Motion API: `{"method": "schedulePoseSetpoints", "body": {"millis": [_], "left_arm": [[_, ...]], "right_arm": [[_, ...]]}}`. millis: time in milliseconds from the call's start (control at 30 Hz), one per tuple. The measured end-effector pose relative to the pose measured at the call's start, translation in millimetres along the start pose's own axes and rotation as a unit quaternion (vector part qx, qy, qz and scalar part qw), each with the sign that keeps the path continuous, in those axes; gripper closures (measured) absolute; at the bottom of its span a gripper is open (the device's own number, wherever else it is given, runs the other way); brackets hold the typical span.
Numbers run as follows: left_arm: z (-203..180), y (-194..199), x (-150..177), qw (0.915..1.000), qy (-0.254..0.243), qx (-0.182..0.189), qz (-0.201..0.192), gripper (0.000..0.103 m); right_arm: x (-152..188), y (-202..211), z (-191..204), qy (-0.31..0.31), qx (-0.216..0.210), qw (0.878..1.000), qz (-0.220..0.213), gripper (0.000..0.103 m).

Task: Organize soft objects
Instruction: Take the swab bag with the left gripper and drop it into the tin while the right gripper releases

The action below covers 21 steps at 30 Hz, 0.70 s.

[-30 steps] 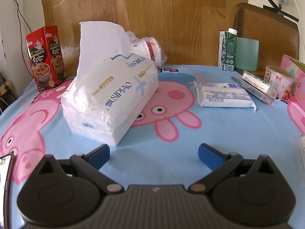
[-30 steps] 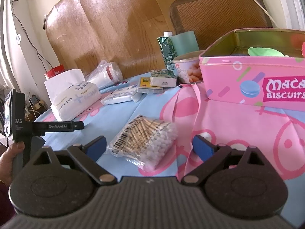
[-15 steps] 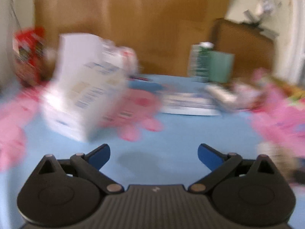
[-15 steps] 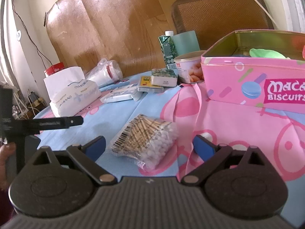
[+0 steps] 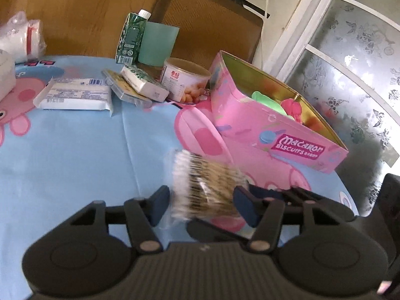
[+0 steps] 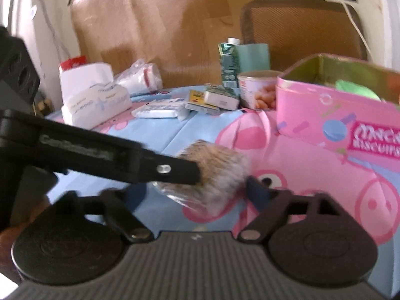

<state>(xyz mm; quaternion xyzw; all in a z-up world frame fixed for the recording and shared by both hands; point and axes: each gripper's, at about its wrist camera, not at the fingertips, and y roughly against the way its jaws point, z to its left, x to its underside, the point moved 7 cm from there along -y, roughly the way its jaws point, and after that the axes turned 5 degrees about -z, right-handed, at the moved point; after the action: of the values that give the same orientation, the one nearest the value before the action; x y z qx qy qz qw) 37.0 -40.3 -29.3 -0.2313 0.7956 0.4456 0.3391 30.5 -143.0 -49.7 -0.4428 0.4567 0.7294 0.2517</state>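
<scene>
The step in hand looks like the pick-up of the bag of cotton swabs (image 5: 207,187), which lies on the bench (image 5: 75,155) just in front of the pink Macaron Biscuits tin (image 5: 275,135). Both claws converge on it at once. The left claw (image 5: 200,203) has the bag between its blue pads and its jaws are closing; the right-hand pad seems to touch the bag's edge, while a sliver of gap shows at the left-hand pad, so I would not call it a grip yet. The right claw (image 6: 192,192) reaches in from the other side, its jaws closing too, with the bag between them, though the left claw's finger (image 6: 175,170) crosses in front and motion blur hides whether any pad touches.

The tin stands open, with green and red soft things already inside (a likely home for the swabs as well). The next move, as I judge it, calls for one claw to finish its squeeze on the crinkly plastic without crushing the sticks, the other to yield, then a lift over the tin's near wall.
</scene>
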Motion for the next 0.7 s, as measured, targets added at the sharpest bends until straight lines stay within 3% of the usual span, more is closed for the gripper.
{"method": "schedulePoseSetpoints", "body": {"millis": [133, 233, 333, 400, 467, 533, 600, 633, 700], "left_arm": [[-6, 8, -7, 0.9999, 0.004, -0.001, -0.01, 0.046], [-27, 14, -24, 0.999, -0.01, 0.019, -0.039, 0.046], [-62, 5, -49, 0.9962, -0.049, 0.026, -0.067, 0.045], [-88, -8, -68, 0.9938, -0.069, 0.037, -0.079, 0.037], [-111, -25, -85, 0.9907, -0.085, 0.055, -0.091, 0.01], [-124, -37, -94, 0.9887, -0.096, 0.042, -0.107, 0.006], [-121, -42, -91, 0.9886, -0.101, 0.015, -0.111, 0.006], [-116, -39, -87, 0.9878, -0.101, 0.011, -0.118, 0.006], [-99, -31, -81, 0.9859, -0.098, -0.008, -0.136, 0.004]], "right_arm": [[-3, 7, -6, 0.008, 0.018, 0.999, -0.028, 0.05], [-14, 26, -11, 0.015, 0.031, 0.995, -0.088, 0.051], [-29, 46, -23, 0.029, 0.073, 0.986, -0.149, 0.051], [-41, 54, -39, 0.026, 0.107, 0.978, -0.178, 0.051], [-59, 58, -60, 0.025, 0.148, 0.968, -0.201, 0.05], [-70, 50, -88, 0.038, 0.213, 0.954, -0.206, 0.046], [-69, 36, -119, 0.023, 0.273, 0.947, -0.166, 0.042], [-66, 37, -133, -0.006, 0.285, 0.946, -0.158, 0.041], [-57, 51, -147, -0.059, 0.266, 0.945, -0.18, 0.034]]}}
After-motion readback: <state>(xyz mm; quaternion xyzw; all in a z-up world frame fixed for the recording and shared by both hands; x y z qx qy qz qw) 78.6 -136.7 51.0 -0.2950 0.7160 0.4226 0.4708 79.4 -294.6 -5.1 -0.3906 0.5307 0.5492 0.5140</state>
